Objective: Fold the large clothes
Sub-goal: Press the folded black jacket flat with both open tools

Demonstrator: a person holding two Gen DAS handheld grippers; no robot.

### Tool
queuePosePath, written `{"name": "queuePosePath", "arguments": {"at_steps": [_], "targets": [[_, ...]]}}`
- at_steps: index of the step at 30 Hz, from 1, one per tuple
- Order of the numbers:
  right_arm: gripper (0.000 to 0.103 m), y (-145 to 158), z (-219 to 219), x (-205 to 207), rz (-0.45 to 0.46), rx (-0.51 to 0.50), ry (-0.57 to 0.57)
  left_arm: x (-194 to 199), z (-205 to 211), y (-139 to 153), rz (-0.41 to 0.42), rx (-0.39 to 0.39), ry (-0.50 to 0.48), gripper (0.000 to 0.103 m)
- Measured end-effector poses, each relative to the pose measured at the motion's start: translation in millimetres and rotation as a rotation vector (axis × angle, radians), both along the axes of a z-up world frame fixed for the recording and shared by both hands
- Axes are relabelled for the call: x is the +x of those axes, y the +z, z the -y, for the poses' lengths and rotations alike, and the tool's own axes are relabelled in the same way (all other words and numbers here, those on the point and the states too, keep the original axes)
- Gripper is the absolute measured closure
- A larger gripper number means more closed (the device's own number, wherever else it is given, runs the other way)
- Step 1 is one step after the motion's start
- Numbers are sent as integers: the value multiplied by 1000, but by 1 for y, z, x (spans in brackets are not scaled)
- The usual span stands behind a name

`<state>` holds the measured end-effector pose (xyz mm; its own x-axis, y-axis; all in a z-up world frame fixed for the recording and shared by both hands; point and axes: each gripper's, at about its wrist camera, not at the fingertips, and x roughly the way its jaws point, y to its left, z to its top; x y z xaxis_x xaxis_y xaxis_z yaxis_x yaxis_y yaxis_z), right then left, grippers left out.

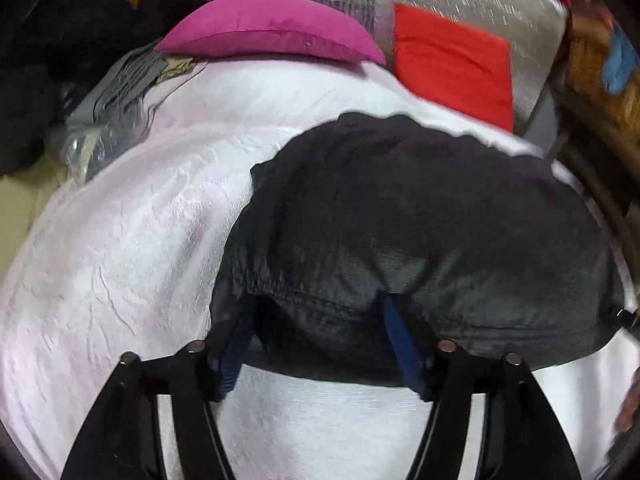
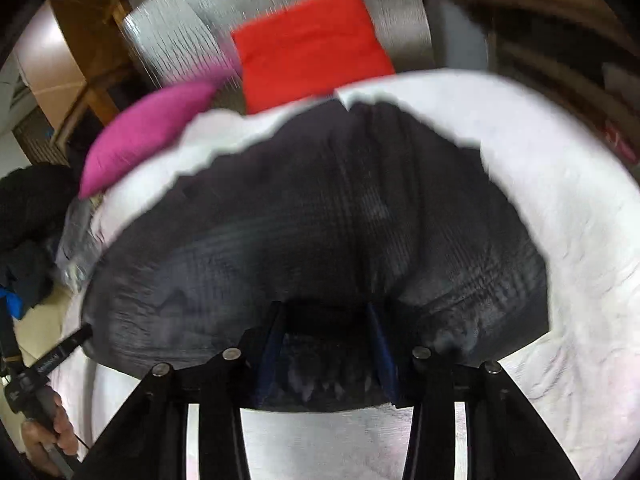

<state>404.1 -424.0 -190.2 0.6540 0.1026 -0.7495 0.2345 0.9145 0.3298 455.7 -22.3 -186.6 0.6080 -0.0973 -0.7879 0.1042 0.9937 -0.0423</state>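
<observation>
A large black garment (image 1: 420, 232) lies spread on a white quilted bed cover (image 1: 132, 248). In the left wrist view my left gripper (image 1: 320, 320) is open, its blue-padded fingers (image 1: 404, 344) wide apart with the garment's near hem draped over the tips. In the right wrist view the same black garment (image 2: 320, 216) fills the middle, on the white cover (image 2: 560, 220). My right gripper (image 2: 326, 320) is open too, its fingers (image 2: 380, 344) spread under the bunched near edge of the cloth. Both views are blurred.
A magenta pillow (image 1: 272, 28) and a red cushion (image 1: 452, 60) lie at the far end by a silver panel (image 2: 224, 12). Dark clothes (image 1: 36, 80) pile at the left. The other handle and hand (image 2: 48, 392) show at the lower left of the right wrist view.
</observation>
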Motion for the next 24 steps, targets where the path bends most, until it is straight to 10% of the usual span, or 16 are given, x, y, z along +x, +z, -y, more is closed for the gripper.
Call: {"name": "queuePosePath", "arguments": {"at_steps": [4, 13, 24], "targets": [[56, 12, 1, 0, 11, 15, 6, -2, 3, 0, -13, 38, -8, 33], [45, 44, 72, -23, 225, 329, -114, -5, -38, 39, 58, -200, 13, 31], [46, 0, 48, 19, 18, 225, -105, 14, -25, 3, -20, 25, 60, 30]]}}
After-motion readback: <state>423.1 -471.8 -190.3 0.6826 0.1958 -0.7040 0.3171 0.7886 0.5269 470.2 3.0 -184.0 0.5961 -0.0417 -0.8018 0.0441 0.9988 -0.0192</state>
